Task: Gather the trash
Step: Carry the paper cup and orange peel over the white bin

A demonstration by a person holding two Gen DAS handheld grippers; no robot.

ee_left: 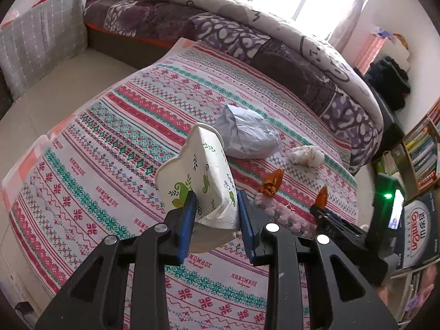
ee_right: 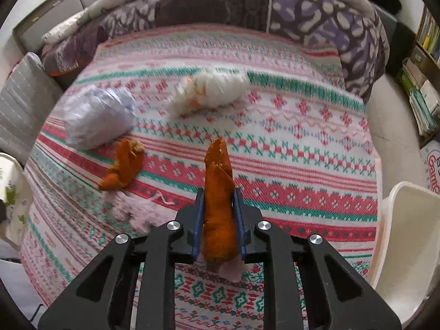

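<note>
The left hand-held gripper (ee_left: 216, 214) clamps a crushed paper cup (ee_left: 198, 173) (contents unseen); the right hand-held gripper (ee_right: 219, 220) clamps an orange peel (ee_right: 218, 192) above the surface (ee_right: 302, 192), where crumpled paper (ee_right: 96, 118), tissue (ee_right: 209, 88) and another peel (ee_right: 123, 165) lie.

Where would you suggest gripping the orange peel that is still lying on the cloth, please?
Grip the orange peel across its narrow middle, coming down from above. It lies curled and elongated on the striped tablecloth, close beside the crumpled paper ball, so close the fingers across its short width.
</note>
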